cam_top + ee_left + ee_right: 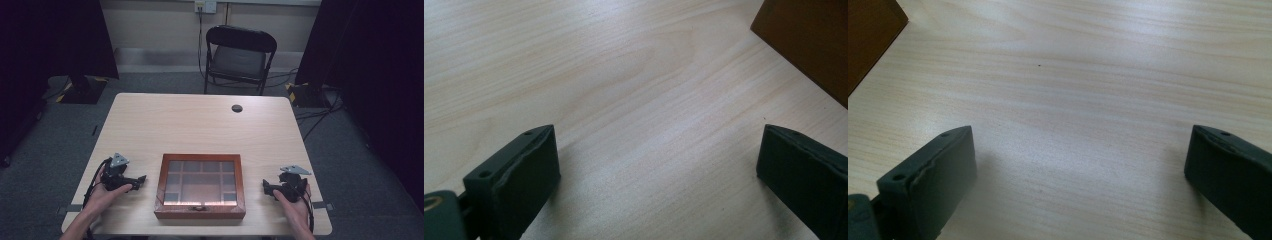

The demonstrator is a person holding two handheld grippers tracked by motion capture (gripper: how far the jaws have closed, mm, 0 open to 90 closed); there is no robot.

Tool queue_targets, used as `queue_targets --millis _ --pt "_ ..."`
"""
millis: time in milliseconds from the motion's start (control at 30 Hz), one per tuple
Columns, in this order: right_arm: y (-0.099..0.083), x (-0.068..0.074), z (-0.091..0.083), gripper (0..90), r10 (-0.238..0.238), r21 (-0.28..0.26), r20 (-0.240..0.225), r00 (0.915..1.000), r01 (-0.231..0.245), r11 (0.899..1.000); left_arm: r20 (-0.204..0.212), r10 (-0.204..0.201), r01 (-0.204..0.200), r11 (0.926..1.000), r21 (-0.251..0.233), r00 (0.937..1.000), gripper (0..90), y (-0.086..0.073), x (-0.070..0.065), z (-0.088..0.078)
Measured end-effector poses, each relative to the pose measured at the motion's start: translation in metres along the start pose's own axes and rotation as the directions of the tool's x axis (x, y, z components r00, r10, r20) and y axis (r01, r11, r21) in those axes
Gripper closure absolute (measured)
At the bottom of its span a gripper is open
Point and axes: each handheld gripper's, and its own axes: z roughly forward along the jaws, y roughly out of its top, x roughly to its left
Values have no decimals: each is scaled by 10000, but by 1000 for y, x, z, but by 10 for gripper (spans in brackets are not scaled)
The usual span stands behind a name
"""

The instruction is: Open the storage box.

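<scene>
High view shows a reddish-brown wooden box with a glass-panelled lid [200,186] sitting closed near the person's edge of the pale wood-grain table [200,125], midway between the two hands. A small metal clasp [199,208] sits at the middle of its near wall, and through the glass a grid of compartments is faintly visible; what they hold cannot be told.

The left gripper [141,179] rests on the table just left of the box, apart from it, pointing toward its left wall. In the left gripper view its black jaws stand wide apart with only bare tabletop between them, and a corner of the box [809,45] shows at the upper right. The right gripper [265,186] lies likewise to the right of the box, apart from it, jaws spread and empty in the right gripper view, with a box corner [870,35] at the upper left.

The box looks rigid and fairly heavy for its size, with smooth varnished walls that could slip under hard pads. The glass pane is the fragile part and should not be pressed. To open it, the sound hold is probably the lid's wooden front rim beside the clasp, while the other gripper steadies a side wall of the base.
</scene>
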Motion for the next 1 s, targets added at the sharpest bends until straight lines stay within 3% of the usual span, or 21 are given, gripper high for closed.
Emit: queue_targets --millis 200,267,300,367,400,433,500,600,733,800,867,900,933,967,1000 --pt "0 0 0 8 -42 -23 -79 10000 41 10000 2 -5 5 10000 0 10000 29 0 0 0" --pt "0 0 -2 104 -113 -85 -161 9998 112 9999 5 -3 3 10000 6 10000 29 0 0 0" --pt "0 1 -5 189 -156 -234 -274 9995 150 9996 3 -3 3 10000 6 10000 29 0 0 0" --pt "1 1 -7 179 -74 -225 -683 9976 59 9997 6 -21 21 10000 1 10000 28 0 0 0" --pt "2 3 -8 223 -138 -124 -1076 9941 125 9998 -16 -22 22 10000 2 10000 29 0 0 0" --pt "2 3 -8 223 -138 -124 -1076 9941 125 9998 -16 -22 22 10000 2 10000 29 0 0 0" --pt "6 7 -10 240 -169 88 -1828 9830 188 9998 -35 -14 14 10000 29 10000 29 0 0 0" --pt "8 11 -13 267 -295 78 -2044 9784 318 9995 -35 -15 15 10000 30 10000 29 0 0 0" --pt "18 18 -22 309 -621 -487 -2570 9644 513 9975 -36 -13 13 10000 29 10000 29 0 0 0" --pt "20 19 -25 335 -709 -564 -2612 9627 581 9967 -37 -29 29 10000 26 10000 29 0 0 0" --pt "29 24 -32 373 -906 -878 -3134 9453 662 9939 -37 -35 35 10000 24 10000 29 0 -1 0" --pt "29 24 -32 373 -906 -878 -3134 9453 662 9939 -37 -35 35 10000 24 10000 29 0 -1 0" --pt "34 28 -37 396 -1006 -937 -3545 9296 717 9930 -38 -36 36 10000 20 10000 29 0 -1 0" --pt "34 28 -37 396 -1006 -937 -3545 9296 717 9930 -38 -36 36 10000 20 10000 29 0 -1 0" --pt "36 32 -40 404 -1129 -975 -3717 9215 822 9918 -37 -35 35 10000 23 10000 29 0 -1 0"
